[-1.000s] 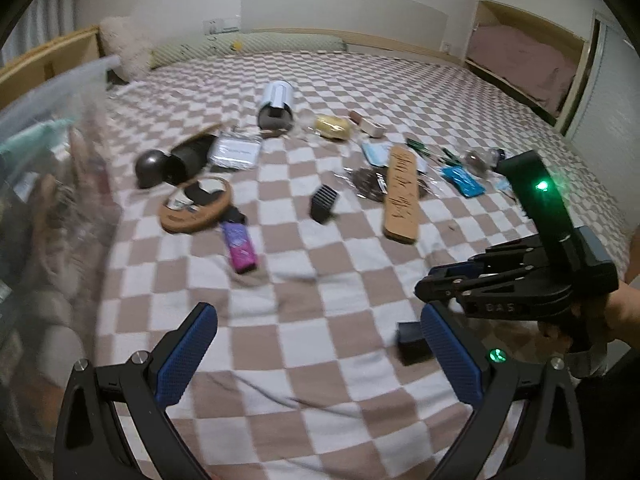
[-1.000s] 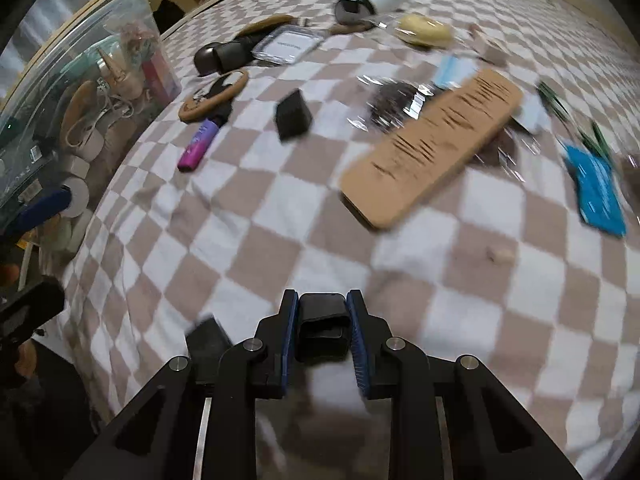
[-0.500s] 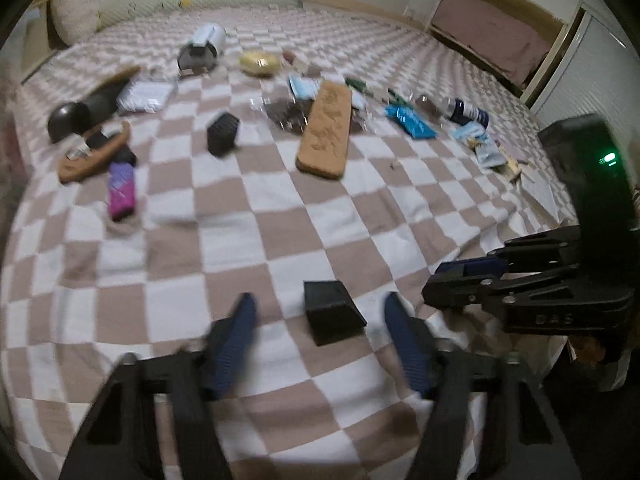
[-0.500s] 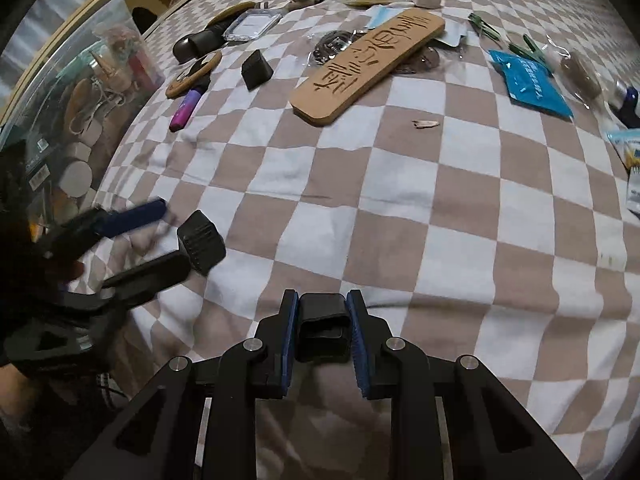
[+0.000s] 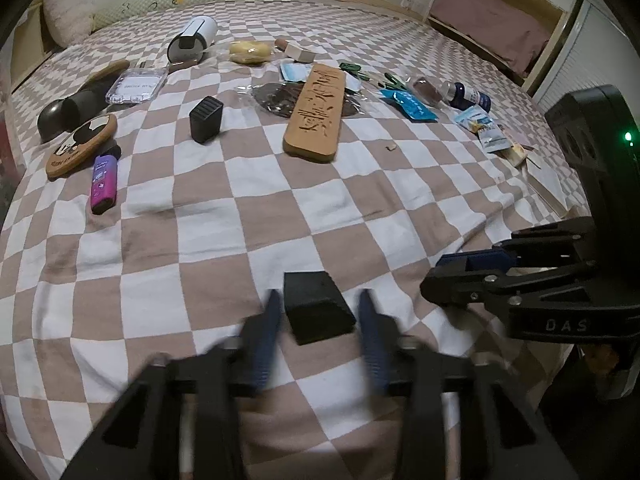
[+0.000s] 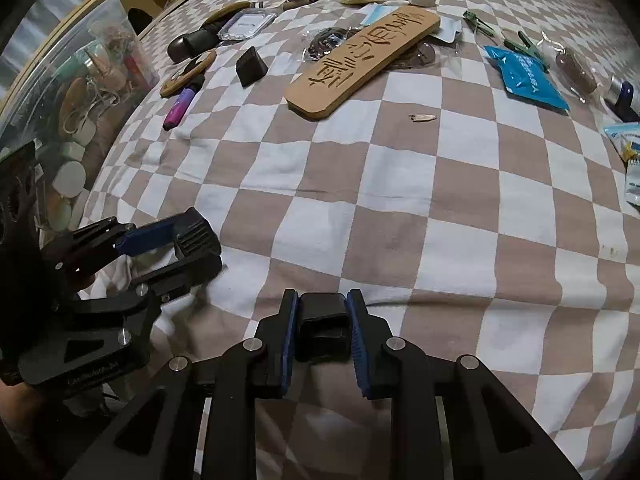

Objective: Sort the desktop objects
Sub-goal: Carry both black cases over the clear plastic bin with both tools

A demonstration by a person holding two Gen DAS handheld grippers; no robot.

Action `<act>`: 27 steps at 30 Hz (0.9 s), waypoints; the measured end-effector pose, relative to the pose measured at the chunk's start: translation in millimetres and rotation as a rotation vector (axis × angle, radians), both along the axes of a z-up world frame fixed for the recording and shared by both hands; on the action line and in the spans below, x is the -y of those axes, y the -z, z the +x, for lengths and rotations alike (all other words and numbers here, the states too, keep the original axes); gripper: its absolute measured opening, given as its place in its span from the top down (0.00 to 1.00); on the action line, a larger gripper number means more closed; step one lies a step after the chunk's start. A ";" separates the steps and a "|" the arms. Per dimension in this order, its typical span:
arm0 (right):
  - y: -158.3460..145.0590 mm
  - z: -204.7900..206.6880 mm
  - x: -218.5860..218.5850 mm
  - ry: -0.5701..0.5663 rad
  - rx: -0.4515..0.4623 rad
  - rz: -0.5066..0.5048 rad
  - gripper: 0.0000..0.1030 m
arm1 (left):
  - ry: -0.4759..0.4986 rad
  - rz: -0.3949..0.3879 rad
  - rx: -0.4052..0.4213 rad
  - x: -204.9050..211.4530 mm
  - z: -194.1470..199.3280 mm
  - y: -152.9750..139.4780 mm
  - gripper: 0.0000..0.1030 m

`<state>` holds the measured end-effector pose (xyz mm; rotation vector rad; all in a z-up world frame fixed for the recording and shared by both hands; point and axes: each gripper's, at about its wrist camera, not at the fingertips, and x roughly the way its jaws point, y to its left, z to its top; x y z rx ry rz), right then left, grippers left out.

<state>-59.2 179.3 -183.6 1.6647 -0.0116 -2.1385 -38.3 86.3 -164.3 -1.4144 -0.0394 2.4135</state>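
Brown-and-white checked bedding (image 5: 280, 220) filled both views, with a bunk and wardrobe door in the upper right of the left wrist view. A clear plastic storage bin (image 6: 72, 92) at the left edge of the right wrist view was cut off by the frame, and its jumbled contents were hard to tell apart. Small packets at the right edge of that view were cropped too.

At the bottom centre of the left wrist view, the left gripper (image 5: 318, 320) pointed steeply down at the bedding, motion-blurred, its jaws closing around a small black wedge-shaped rubber cap (image 5: 318, 306) lying on the cloth; a thin gap seemed to remain on each side, though the blur left contact uncertain.

The right gripper (image 6: 323, 326), at the bottom centre of its own view and also tilted steeply down, was clamped on a second black hollow rubber cap (image 6: 323, 328), blue pads pressing both sides. A third black cap (image 5: 206, 120) stood in the upper left near a long carved wooden plaque (image 5: 316, 112).
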 end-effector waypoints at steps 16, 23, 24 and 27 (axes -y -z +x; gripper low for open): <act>-9.8 2.4 0.3 0.047 0.002 -0.060 0.75 | 0.008 -0.010 -0.033 -0.1 4.9 -15.6 0.68; -28.8 4.5 11.5 0.047 -0.053 -0.070 0.75 | -0.018 -0.031 -0.071 6.4 6.4 -31.9 0.68; -32.0 4.1 12.7 0.049 -0.062 -0.069 0.75 | -0.027 -0.035 -0.082 8.6 6.4 -35.8 0.68; -46.2 1.7 17.0 0.054 -0.101 -0.071 0.75 | -0.054 -0.046 -0.112 15.5 5.8 -47.9 0.68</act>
